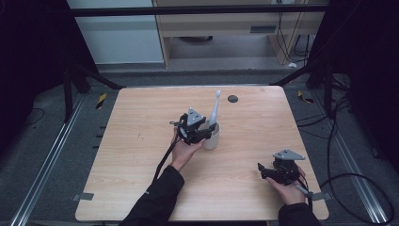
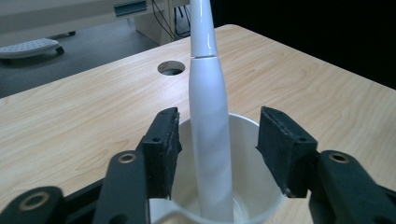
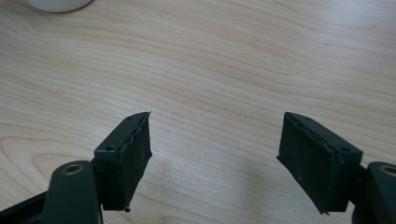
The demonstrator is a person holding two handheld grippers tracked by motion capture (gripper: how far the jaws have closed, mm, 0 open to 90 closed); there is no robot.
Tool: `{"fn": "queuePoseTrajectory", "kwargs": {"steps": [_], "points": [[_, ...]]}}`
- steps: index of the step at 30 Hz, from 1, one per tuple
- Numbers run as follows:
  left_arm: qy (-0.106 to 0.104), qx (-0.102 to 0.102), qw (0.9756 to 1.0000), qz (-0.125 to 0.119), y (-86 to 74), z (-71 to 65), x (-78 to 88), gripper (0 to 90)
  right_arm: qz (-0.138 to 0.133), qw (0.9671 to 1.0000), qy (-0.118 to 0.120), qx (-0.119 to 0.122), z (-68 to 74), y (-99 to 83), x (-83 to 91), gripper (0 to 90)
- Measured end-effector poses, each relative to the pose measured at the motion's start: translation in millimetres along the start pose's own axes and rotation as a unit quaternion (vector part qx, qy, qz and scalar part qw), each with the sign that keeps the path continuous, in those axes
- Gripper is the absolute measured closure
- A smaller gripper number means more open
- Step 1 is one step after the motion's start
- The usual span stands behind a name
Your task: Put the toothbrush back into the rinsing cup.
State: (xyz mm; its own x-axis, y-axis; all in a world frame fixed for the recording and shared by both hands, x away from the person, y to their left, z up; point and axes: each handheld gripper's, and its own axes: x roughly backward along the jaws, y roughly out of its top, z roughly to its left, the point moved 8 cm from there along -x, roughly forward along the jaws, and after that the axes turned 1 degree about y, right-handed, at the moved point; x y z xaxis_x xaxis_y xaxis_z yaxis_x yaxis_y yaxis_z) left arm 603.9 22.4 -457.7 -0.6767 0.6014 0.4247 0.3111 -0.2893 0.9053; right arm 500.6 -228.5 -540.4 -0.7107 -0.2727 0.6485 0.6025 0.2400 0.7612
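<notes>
With the left gripper [image 2: 219, 144] released astride the toothbrush [image 2: 208, 140] leaning in the cup [image 2: 261, 196], a careless withdrawal could clip the handle and topple both, while the right gripper [image 3: 215, 158] idles open nearby.

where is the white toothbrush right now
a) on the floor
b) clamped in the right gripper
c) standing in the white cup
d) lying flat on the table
c: the toothbrush stands nearly upright with its lower end inside the cup, between the open jaws of the left gripper, whose pads do not press on it.
</notes>
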Motion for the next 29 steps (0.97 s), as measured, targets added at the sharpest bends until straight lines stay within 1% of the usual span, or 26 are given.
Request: {"fn": "queuePoseTrajectory", "kwargs": {"steps": [5, 6, 8, 9, 11, 13, 16, 17, 18, 21, 23, 26, 29], "points": [[-0.011, -0.007, 0.9999, 0.008, -0.1, 3.5, 20.3, 41.3, -0.006, 1.0000, 0.000, -0.004, -0.1, 1.3, 0.9, 23.5], [-0.014, -0.010, 0.9998, 0.013, -1.3, 4.2, 24.7, 40.9, -0.006, 1.0000, 0.000, -0.006, 0.0, 1.3, 1.7, 23.3], [-0.012, -0.017, 0.9996, 0.019, -4.1, 5.7, 34.0, 40.0, -0.007, 0.9999, 0.000, -0.011, 0.3, 0.9, 2.7, 22.8], [-0.013, -0.019, 0.9995, 0.020, -5.7, 6.3, 38.9, 39.4, -0.008, 0.9999, -0.002, -0.007, -0.8, 0.6, 2.6, 22.4], [-0.013, -0.020, 0.9994, 0.024, -9.9, 8.0, 48.5, 38.5, -0.006, 0.9999, -0.002, -0.011, -1.2, -0.3, 3.3, 21.6], [-0.009, -0.026, 0.9993, 0.026, -15.9, 9.9, 59.1, 37.6, -0.007, 0.9999, -0.002, -0.012, -1.7, -1.1, 4.0, 20.8], [-0.005, -0.028, 0.9990, 0.034, -29.7, 13.9, 75.3, 36.5, -0.007, 0.9999, -0.004, -0.012, -2.9, -2.7, 5.2, 20.0], [-0.004, -0.024, 0.9991, 0.034, -34.9, 15.9, 80.6, 36.3, -0.008, 0.9999, -0.006, -0.010, -4.0, -3.3, 5.2, 19.7], [-0.003, -0.019, 0.9991, 0.037, -40.6, 18.4, 85.8, 36.1, -0.006, 0.9999, -0.005, -0.015, -3.7, -4.0, 5.5, 19.5], [0.008, -0.010, 0.9988, 0.047, -57.1, 27.5, 99.7, 35.4, -0.007, 0.9999, -0.006, -0.014, -4.9, -5.2, 5.7, 18.7], [0.020, -0.002, 0.9981, 0.058, -70.3, 35.8, 110.3, 34.5, -0.007, 0.9998, -0.006, -0.018, -4.7, -6.1, 6.4, 18.2], [0.033, 0.015, 0.9973, 0.065, -87.0, 45.4, 123.2, 31.9, -0.006, 0.9998, -0.008, -0.016, -5.7, -7.3, 6.3, 17.4], [0.047, 0.027, 0.9959, 0.072, -102.6, 54.5, 133.7, 31.5, -0.006, 0.9998, -0.010, -0.017, -5.9, -7.9, 6.5, 16.7]]}}
